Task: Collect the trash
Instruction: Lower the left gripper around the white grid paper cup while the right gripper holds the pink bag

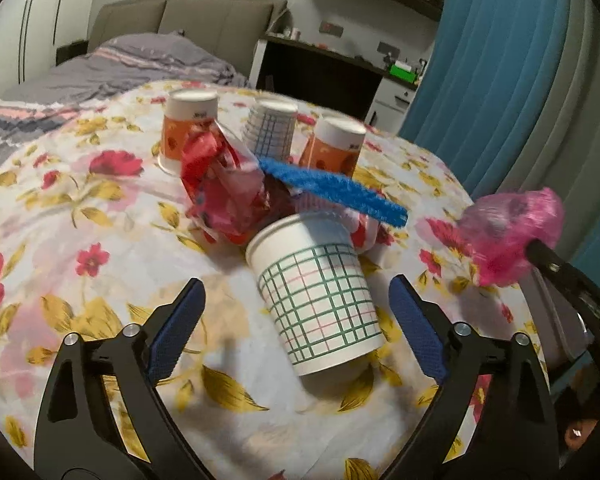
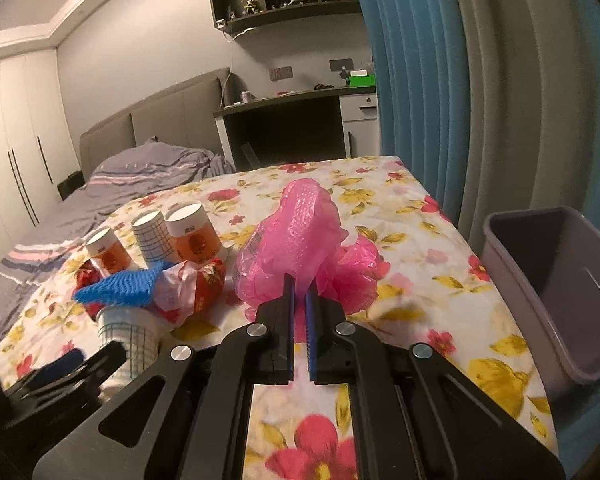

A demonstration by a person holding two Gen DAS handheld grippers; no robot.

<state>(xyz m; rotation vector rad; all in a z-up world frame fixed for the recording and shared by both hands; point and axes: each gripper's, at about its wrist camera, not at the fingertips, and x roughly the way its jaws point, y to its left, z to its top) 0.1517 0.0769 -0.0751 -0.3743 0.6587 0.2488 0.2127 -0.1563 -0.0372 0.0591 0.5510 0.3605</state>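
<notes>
My left gripper point(image 1: 296, 300) is open, its jaws on either side of a white paper cup with a green grid point(image 1: 320, 300) lying tilted on the floral tablecloth point(image 1: 100, 264). Behind the cup lie crumpled red wrappers point(image 1: 224, 188) and a blue fuzzy strip point(image 1: 332, 188). My right gripper point(image 2: 299, 292) is shut on a crumpled pink plastic bag point(image 2: 296, 240) held above the table; the bag also shows in the left wrist view point(image 1: 508, 232). A grey bin point(image 2: 552, 292) stands by the table's right edge.
Two orange cups point(image 1: 188, 128) point(image 1: 336, 144) and a stack of grid cups point(image 1: 270, 128) stand upside down at the back of the table. A bed point(image 1: 80, 76), a desk point(image 2: 284, 120) and blue curtains point(image 2: 412, 80) lie beyond.
</notes>
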